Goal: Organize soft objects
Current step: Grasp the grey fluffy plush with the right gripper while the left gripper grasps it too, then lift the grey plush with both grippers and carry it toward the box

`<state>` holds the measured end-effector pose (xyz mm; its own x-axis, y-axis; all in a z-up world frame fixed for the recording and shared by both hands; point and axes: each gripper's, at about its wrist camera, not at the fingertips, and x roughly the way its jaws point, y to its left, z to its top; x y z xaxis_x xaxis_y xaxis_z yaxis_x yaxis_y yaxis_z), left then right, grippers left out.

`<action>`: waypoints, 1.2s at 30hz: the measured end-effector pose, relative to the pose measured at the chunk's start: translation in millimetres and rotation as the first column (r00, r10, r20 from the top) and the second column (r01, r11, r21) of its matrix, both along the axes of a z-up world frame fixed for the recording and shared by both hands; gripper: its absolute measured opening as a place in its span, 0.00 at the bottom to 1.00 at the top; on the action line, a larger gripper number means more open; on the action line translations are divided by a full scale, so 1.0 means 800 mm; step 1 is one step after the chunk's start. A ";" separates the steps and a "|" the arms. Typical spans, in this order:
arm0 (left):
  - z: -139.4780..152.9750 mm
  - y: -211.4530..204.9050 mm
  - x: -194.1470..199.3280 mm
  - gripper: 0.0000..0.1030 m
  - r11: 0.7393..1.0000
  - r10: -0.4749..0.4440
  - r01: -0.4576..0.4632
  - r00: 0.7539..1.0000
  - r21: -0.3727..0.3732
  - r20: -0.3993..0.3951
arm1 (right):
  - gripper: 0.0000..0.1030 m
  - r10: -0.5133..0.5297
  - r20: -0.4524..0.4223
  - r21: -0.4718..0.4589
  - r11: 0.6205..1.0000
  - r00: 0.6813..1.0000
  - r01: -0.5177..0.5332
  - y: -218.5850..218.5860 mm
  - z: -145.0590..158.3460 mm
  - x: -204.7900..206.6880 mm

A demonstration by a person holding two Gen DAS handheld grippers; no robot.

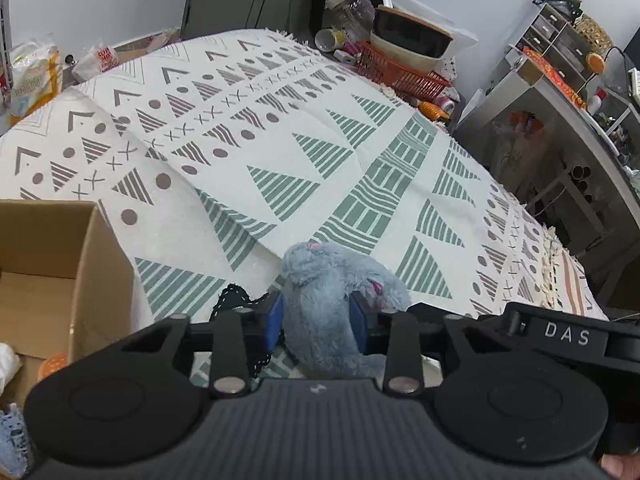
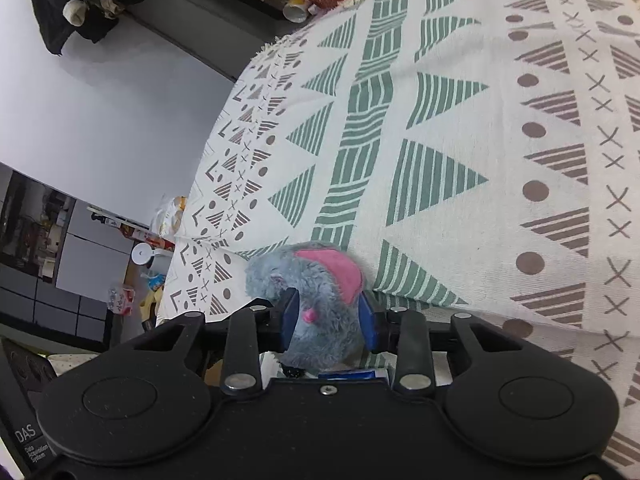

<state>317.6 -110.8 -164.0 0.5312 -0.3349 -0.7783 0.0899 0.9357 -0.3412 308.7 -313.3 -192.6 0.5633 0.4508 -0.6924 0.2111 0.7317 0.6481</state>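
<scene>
Fig.: both claws on a plush toy, mid-task. Progress, as judged from these views: the open brown cardboard box [image 1: 52,280] at the lower left of the L wrist view already has a few items in its bottom, incl. something white and something orange, but too little shows to say what they are; the toy itself is not yet in the box, so the carry and drop are still to do. The patterned cream cloth w/ green and brown triangles, dots and crosses [image 1: 360,168] is otherwise bare of soft things over the stretch visible. L gripper [image 1: 318,320]: blue pads narrowed onto the grey fluffy plush toy w/ pink patches [image 1: 332,300], fur bulging past both pads, so it reads as a firm pinch on the body. R gripper [image 2: 330,320]: jaws likewise narrowed and pressing on the same kind of grey plush [image 2: 316,296]; prob. one toy held from two sides, though neither view shows the other claw. Toy position: at the near edge of the cloth, just beside the box; whether it rests on the cloth or is lifted clear cannot be told. Look: shaggy blue-grey pile, a broad pink felt patch (ear-like), a small pink nub, soft and squashed where gripped.
</scene>
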 end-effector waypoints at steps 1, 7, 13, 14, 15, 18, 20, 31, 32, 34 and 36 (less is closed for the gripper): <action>-0.004 0.000 0.002 0.30 1.000 0.000 0.000 1.000 -0.001 -0.005 | 0.30 0.003 -0.001 -0.002 1.000 1.000 -0.003 0.001 -0.001 0.002; -0.019 -0.001 0.011 0.29 0.999 -0.005 0.004 0.999 -0.037 -0.042 | 0.25 0.009 -0.021 -0.011 1.000 1.000 -0.010 0.006 -0.014 0.011; -0.030 -0.006 0.006 0.22 0.999 -0.014 0.012 0.999 -0.053 -0.040 | 0.17 0.016 0.013 -0.020 1.000 1.000 -0.016 0.012 -0.011 0.005; -0.028 -0.004 0.005 0.21 0.998 -0.010 0.008 0.999 -0.056 -0.038 | 0.17 0.020 0.024 -0.023 1.000 1.000 -0.020 0.013 -0.008 0.002; -0.026 -0.003 0.005 0.20 0.998 -0.009 0.006 0.999 -0.058 -0.035 | 0.16 0.022 0.032 -0.023 1.000 0.999 -0.021 0.013 -0.005 -0.001; -0.014 -0.001 -0.001 0.20 0.998 -0.009 0.008 1.000 -0.057 -0.015 | 0.16 0.020 0.057 -0.031 0.999 0.998 -0.018 0.015 0.008 -0.013; -0.005 0.000 -0.008 0.20 0.998 -0.017 0.017 1.000 -0.058 0.001 | 0.16 0.010 0.063 -0.027 1.000 0.998 -0.009 0.015 0.013 -0.021; 0.039 0.018 -0.047 0.17 0.994 -0.019 0.024 0.999 -0.103 0.042 | 0.15 0.016 0.137 -0.059 0.998 0.990 -0.008 0.029 0.063 -0.061; 0.044 0.020 -0.051 0.17 0.994 -0.019 0.024 0.999 -0.107 0.047 | 0.15 0.020 0.148 -0.061 0.998 0.989 -0.011 0.032 0.069 -0.065; 0.054 0.025 -0.059 0.17 0.993 -0.012 0.019 0.998 -0.117 0.057 | 0.15 0.023 0.161 -0.052 0.999 0.987 -0.015 0.039 0.079 -0.071; 0.067 0.032 -0.066 0.17 0.993 -0.005 0.014 0.997 -0.118 0.075 | 0.15 0.033 0.178 -0.058 0.998 0.983 -0.023 0.046 0.089 -0.077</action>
<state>264.6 -85.5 -110.6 0.5822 -0.4276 -0.6915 0.1277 0.8881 -0.4417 247.4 -276.4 -121.3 0.6680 0.4317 -0.6061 0.0746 0.7715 0.6318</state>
